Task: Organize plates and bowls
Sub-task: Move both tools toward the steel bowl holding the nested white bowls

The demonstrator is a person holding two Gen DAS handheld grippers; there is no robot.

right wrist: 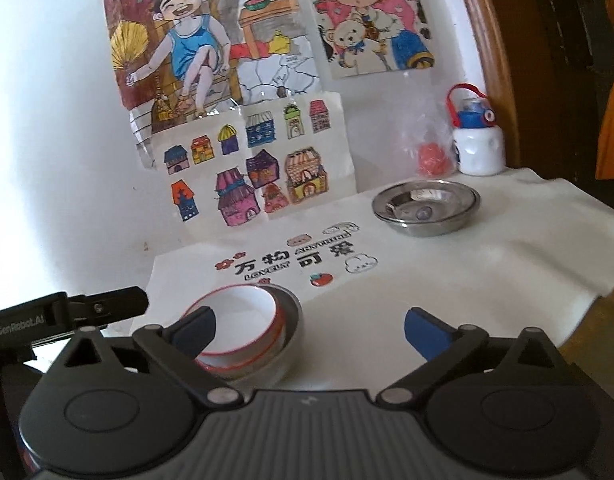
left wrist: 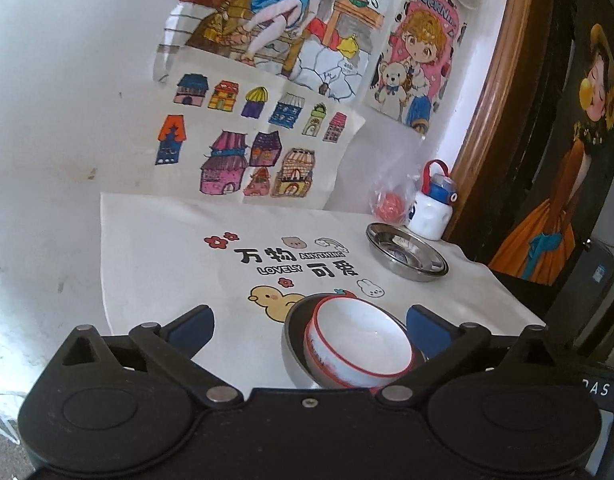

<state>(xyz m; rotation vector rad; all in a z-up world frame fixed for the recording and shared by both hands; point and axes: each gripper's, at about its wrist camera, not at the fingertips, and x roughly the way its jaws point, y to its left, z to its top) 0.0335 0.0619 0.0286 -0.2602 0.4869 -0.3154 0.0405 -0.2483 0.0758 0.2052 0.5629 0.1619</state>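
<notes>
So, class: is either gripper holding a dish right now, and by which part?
Nothing is held. Both the left gripper and right gripper are open; the ceramic bowl sits free.

Bowl sits in a near dish; plates lie behind, rightward.

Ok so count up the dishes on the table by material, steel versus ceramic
Steel: 2, a round steel dish by the white bottle, and a steel bowl near the grippers.
Ceramic: 1, a white red-rimmed ceramic bowl nested in the near steel bowl.
Total: 3
</notes>
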